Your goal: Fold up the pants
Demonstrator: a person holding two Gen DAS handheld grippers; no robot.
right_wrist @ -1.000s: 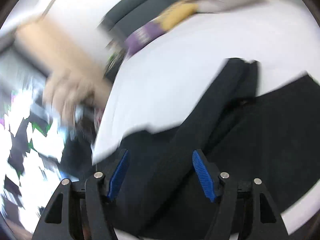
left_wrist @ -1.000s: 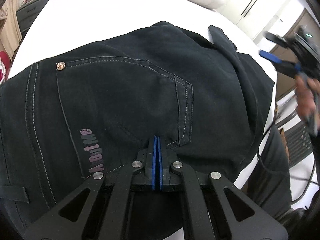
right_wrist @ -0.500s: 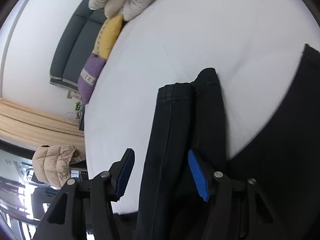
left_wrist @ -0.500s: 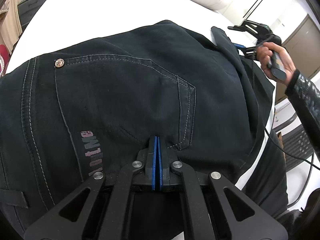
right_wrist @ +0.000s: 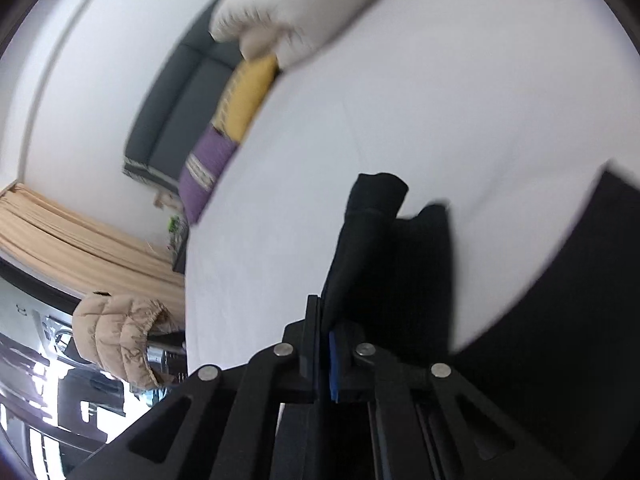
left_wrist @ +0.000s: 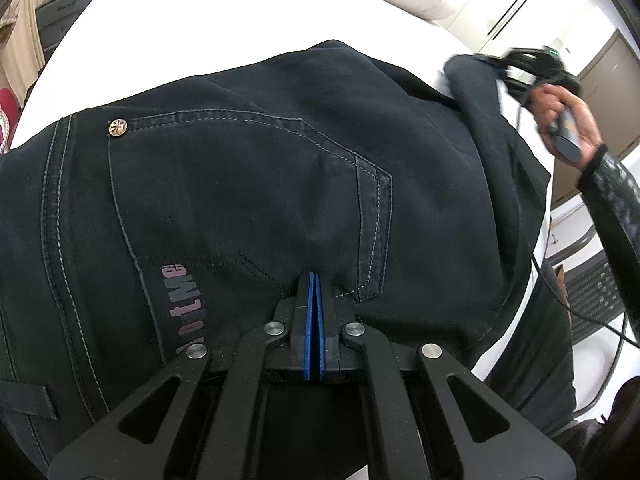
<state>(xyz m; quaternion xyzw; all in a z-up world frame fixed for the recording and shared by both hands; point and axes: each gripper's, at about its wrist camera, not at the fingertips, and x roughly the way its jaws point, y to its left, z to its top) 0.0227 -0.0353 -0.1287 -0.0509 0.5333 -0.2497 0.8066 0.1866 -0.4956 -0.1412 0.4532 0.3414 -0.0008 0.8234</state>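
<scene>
Left tool [left_wrist: 313, 280]: clenched, pressing on black denim pants [left_wrist: 248, 184] spread over white bed [left_wrist: 224, 20]. Right tool [right_wrist: 325, 320]: clamped on pant-leg hem [right_wrist: 372, 216].

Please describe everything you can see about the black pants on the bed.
The black pants look like dark denim with pale stitching. A back pocket carries a metal rivet, and faded pinkish lettering runs beside it. They lie spread over the white bed, seat side up, part hanging off the near edge. The left gripper rests on the pocket area, jaws together. The right gripper is shut on a leg end, lifting it.
</scene>
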